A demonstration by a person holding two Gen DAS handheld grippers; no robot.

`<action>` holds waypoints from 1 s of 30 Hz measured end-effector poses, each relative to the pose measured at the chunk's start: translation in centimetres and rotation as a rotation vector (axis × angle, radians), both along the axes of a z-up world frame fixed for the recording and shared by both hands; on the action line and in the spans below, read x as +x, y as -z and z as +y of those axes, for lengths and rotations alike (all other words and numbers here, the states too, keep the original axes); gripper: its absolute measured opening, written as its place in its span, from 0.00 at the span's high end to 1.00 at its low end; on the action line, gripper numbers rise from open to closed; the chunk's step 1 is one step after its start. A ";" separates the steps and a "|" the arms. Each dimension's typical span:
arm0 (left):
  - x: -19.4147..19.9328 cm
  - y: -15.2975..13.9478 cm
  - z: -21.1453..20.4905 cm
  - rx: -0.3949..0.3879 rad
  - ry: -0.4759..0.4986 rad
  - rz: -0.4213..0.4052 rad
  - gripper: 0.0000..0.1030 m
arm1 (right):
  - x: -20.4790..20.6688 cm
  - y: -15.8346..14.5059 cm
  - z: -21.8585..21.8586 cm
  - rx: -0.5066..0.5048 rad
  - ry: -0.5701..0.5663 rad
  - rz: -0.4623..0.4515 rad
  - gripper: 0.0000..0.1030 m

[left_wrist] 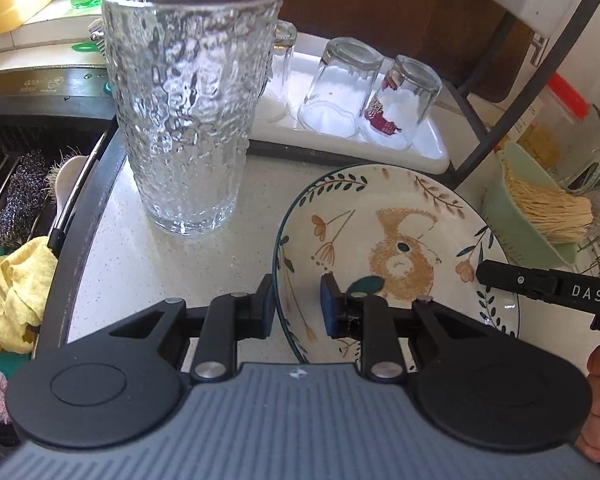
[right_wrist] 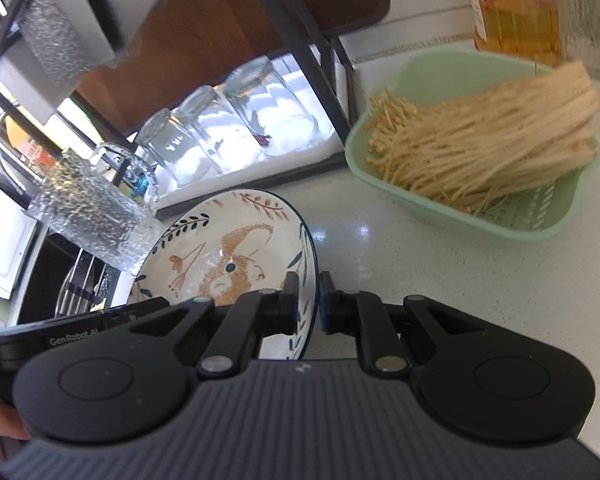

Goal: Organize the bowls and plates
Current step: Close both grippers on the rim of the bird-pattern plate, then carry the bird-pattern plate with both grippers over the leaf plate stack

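A shallow bowl [left_wrist: 400,240] [right_wrist: 228,240] with a brown animal, leaf sprigs and a dark rim sits on the pale speckled counter [left_wrist: 160,264]. My left gripper [left_wrist: 297,309] straddles its left rim, one blue pad outside and one on the inner wall, shut on it. My right gripper [right_wrist: 309,304] is clamped on the opposite rim, with the wall pinched between its pads. In the left wrist view its black tip [left_wrist: 490,276] reaches in over the bowl's right edge, with a hand behind it.
A tall textured glass [left_wrist: 188,120] [right_wrist: 88,216] stands just left of the bowl. Behind is a white tray [left_wrist: 432,152] of upturned glasses [left_wrist: 340,88], under a black rack leg [left_wrist: 500,112]. A green colander [right_wrist: 480,208] of enoki mushrooms sits to the right. The sink [left_wrist: 20,184] and a yellow cloth [left_wrist: 16,292] lie left.
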State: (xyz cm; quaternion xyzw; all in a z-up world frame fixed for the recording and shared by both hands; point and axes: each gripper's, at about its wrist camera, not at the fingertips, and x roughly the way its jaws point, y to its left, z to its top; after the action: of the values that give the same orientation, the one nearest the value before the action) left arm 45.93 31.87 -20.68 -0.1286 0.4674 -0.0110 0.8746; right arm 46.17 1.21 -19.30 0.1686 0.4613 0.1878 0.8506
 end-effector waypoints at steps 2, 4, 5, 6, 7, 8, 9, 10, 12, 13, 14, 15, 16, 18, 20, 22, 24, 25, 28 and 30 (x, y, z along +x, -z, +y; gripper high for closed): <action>-0.2 -0.4 0.1 -0.013 -0.001 0.001 0.74 | -0.2 -0.6 -0.1 -0.003 -0.008 -0.007 0.87; -0.5 -1.1 0.0 -0.015 -0.003 -0.004 0.74 | -0.4 -1.4 -0.2 -0.001 -0.011 -0.014 0.87; -0.8 -1.6 0.0 -0.013 -0.003 -0.009 0.74 | -0.6 -1.8 -0.3 0.000 -0.011 -0.019 0.87; -0.9 -2.1 -0.1 -0.014 -0.004 -0.010 0.74 | -0.8 -2.3 -0.4 -0.001 -0.012 -0.024 0.87; -1.1 -2.6 -0.1 -0.018 -0.004 -0.009 0.74 | -1.1 -2.8 -0.6 0.000 -0.012 -0.031 0.87; -1.4 -3.2 -0.2 -0.020 -0.006 -0.007 0.74 | -1.3 -3.4 -0.8 0.003 -0.011 -0.036 0.87; -1.6 -3.9 -0.3 -0.019 -0.006 -0.009 0.74 | -1.6 -4.0 -0.9 0.009 -0.009 -0.042 0.87; -1.9 -4.5 -0.3 -0.018 -0.005 -0.011 0.74 | -2.0 -4.5 -1.0 0.015 -0.008 -0.051 0.87; -2.6 -5.5 -0.3 -0.021 0.001 -0.013 0.73 | -2.6 -5.5 -1.2 0.022 -0.004 -0.062 0.87; -2.9 -5.9 -0.3 -0.022 0.004 -0.012 0.73 | -3.0 -5.9 -1.4 0.028 0.000 -0.062 0.87; -3.4 -6.3 -0.3 -0.022 0.006 -0.014 0.74 | -3.3 -6.2 -1.5 0.031 0.002 -0.064 0.87; -3.7 -6.7 -0.4 -0.022 0.012 -0.013 0.74 | -3.6 -6.5 -1.6 0.030 0.004 -0.066 0.87; -3.9 -7.0 -0.4 -0.022 0.016 -0.013 0.74 | -4.0 -6.9 -1.7 0.030 0.008 -0.068 0.87; -4.6 -7.9 -0.5 -0.029 0.021 -0.013 0.74 | -4.6 -7.7 -2.0 0.035 0.015 -0.070 0.87; -5.4 -8.8 -0.9 -0.026 0.030 -0.017 0.74 | -5.3 -8.5 -2.2 0.033 0.021 -0.071 0.87; -6.1 -9.5 -1.3 -0.031 0.040 -0.014 0.74 | -6.2 -9.5 -2.6 0.028 0.026 -0.077 0.87; -6.9 -10.1 -1.7 -0.041 0.050 -0.016 0.74 | -6.9 -10.3 -3.1 0.029 0.033 -0.080 0.87; -7.2 -10.5 -1.8 -0.044 0.056 -0.018 0.74 | -7.3 -10.7 -3.3 0.030 0.038 -0.081 0.87; -8.0 -11.5 -2.4 -0.051 0.074 -0.025 0.74 | -8.4 -11.7 -3.8 0.016 0.052 -0.091 0.87; -8.5 -12.0 -2.7 -0.053 0.086 -0.032 0.74 | -9.1 -12.2 -4.0 0.008 0.058 -0.097 0.87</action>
State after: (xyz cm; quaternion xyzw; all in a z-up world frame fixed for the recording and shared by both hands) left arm 37.43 29.21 -8.68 -0.1314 0.4578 -0.0630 0.8770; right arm 37.12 -2.79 -7.08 0.1762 0.4138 0.1728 0.8763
